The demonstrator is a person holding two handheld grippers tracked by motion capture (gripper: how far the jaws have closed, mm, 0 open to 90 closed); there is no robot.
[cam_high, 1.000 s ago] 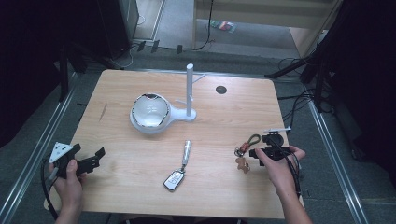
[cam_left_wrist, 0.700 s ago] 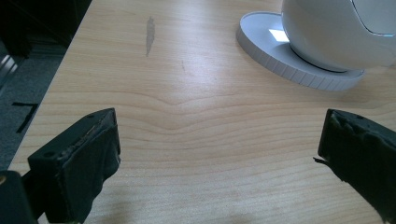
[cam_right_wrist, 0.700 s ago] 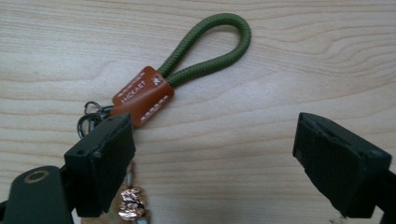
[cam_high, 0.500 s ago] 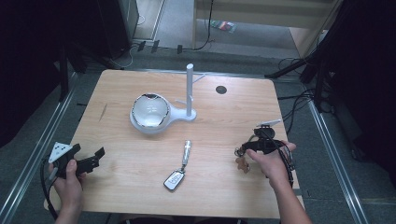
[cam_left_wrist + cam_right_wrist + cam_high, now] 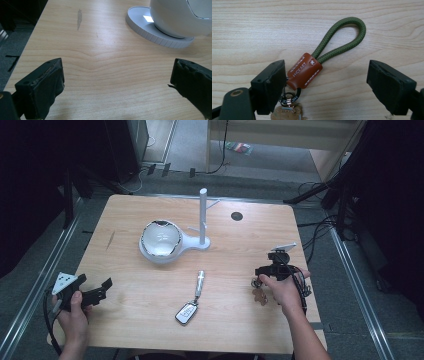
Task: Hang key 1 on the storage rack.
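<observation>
A keychain (image 5: 305, 70) with a brown leather tag and a green rope loop (image 5: 342, 37) lies flat on the wooden table at the right. My right gripper (image 5: 325, 85) hangs open just over it, its jaws either side of the leather tag, with the left jaw close against the tag's edge. From above, the right gripper (image 5: 265, 272) covers the loop, and a brown charm (image 5: 260, 296) of the keychain pokes out below it. My left gripper (image 5: 102, 290) is open near the table's front left corner, with bare wood between its jaws (image 5: 117, 75).
A car key fob (image 5: 187, 312) on a silver strap lies at the front middle. A white bowl-shaped holder (image 5: 160, 240) joined to an upright white post (image 5: 203, 217) stands mid-table; its base (image 5: 160, 37) is ahead of the left gripper. A dark round hole (image 5: 236, 216) marks the back right.
My right gripper has shifted a little left and tipped down over the keychain. The left gripper and the other objects have stayed put.
</observation>
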